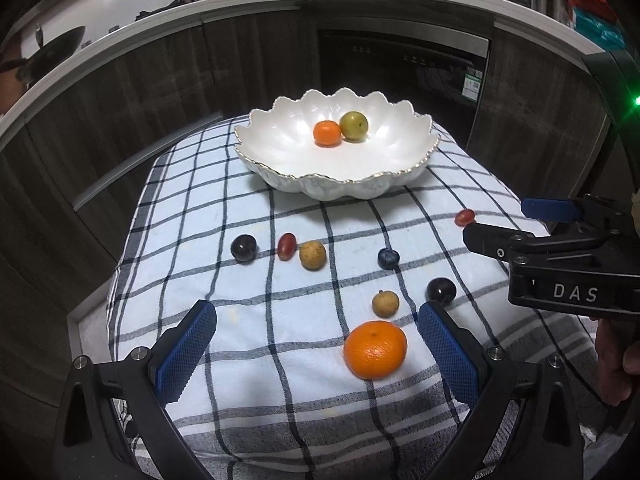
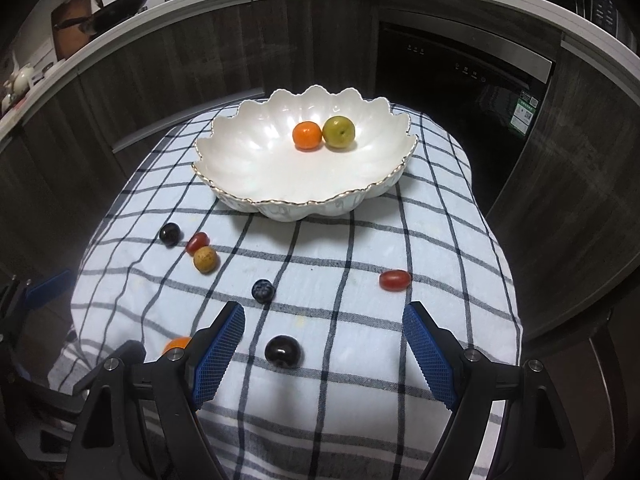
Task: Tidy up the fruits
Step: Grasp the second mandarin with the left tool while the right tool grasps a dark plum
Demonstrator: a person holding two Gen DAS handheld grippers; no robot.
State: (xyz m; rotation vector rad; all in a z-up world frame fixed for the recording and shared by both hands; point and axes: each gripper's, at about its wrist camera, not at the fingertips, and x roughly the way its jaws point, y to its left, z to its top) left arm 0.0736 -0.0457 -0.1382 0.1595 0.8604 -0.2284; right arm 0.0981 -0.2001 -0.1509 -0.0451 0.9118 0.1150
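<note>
**On the checked cloth: both grippers poised over loose fruit, bowl only partly filled**

On the far half of the cloth (image 1: 280, 380) stands the white scalloped bowl (image 1: 280, 160), and inside it a small orange (image 1: 327, 133) and a green fruit (image 1: 354, 125) sit touching each other. Everything else still lies loose on the cloth, so the sorting is at an early stage.

The left gripper (image 1: 316, 354) is spread wide and holds nothing. The big orange (image 1: 375, 349) lies between its blue pads, nearer the right one, with neither pad touching it. Just beyond are a tan longan (image 1: 385, 303) and a dark plum (image 1: 441, 290).

The right gripper (image 2: 324, 348) is likewise wide open and empty. The same plum (image 2: 283, 351) lies between its pads, left of centre and untouched. A blueberry (image 2: 263, 290) sits just beyond, and a red grape (image 2: 395, 280) lies further right.

At far left a second plum (image 1: 244, 247), another grape (image 1: 287, 246) and a larger longan (image 1: 313, 255) form a loose cluster.

The step in hand looks like picking: each gripper lined up on its own fruit. The left needs to shift right to centre the orange, then come down and close. The right must centre on the plum and close gently, since round fruit may roll off the soft cloth. The two tools work close together and may crowd each other.
</note>
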